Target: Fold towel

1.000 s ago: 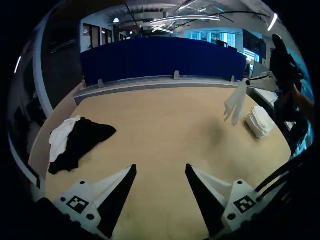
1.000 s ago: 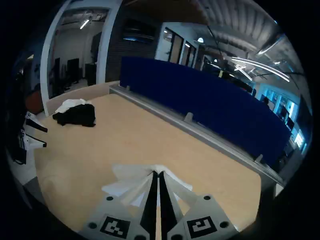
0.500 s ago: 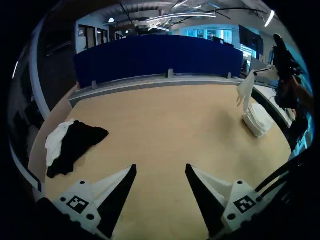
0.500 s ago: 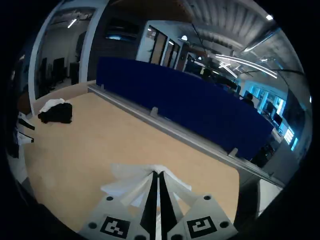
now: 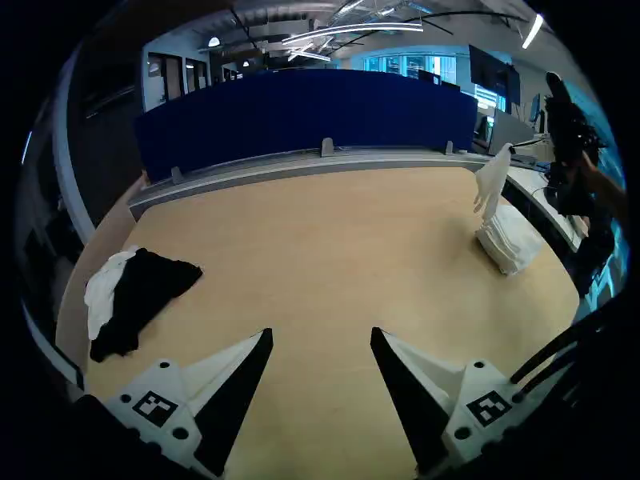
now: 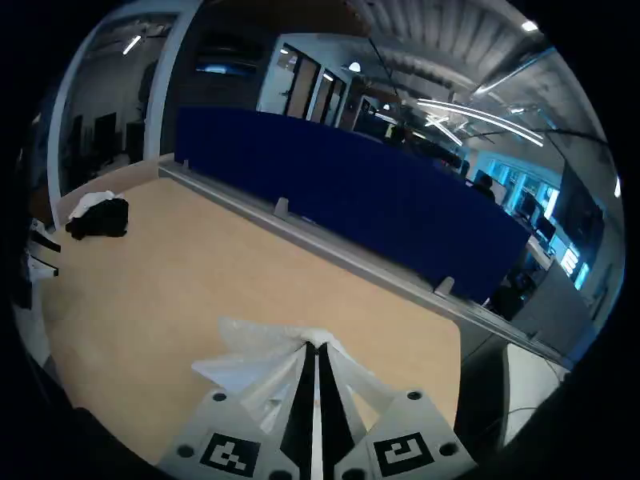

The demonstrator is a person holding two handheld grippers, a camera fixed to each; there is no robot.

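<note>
A folded white towel (image 6: 264,364) hangs from my right gripper (image 6: 318,349), whose fingers are shut on its top edge. In the left gripper view that same towel (image 5: 491,181) dangles just above a stack of folded white towels (image 5: 507,239) at the table's right edge, held by the right gripper (image 5: 565,128) in a person's hand. My left gripper (image 5: 318,336) stands open low over the near part of the wooden table (image 5: 336,240), with nothing between its fingers.
A heap of black and white cloth (image 5: 132,294) lies at the table's left edge, also seen far left as the cloth heap (image 6: 98,216). A blue partition (image 5: 304,112) runs along the table's far side. Desks and screens stand beyond the right edge.
The right gripper has carried the hanging towel rightward and farther, from beside the stack to just over it. The left gripper view has shifted a little to the right; its fingers stay open.
</note>
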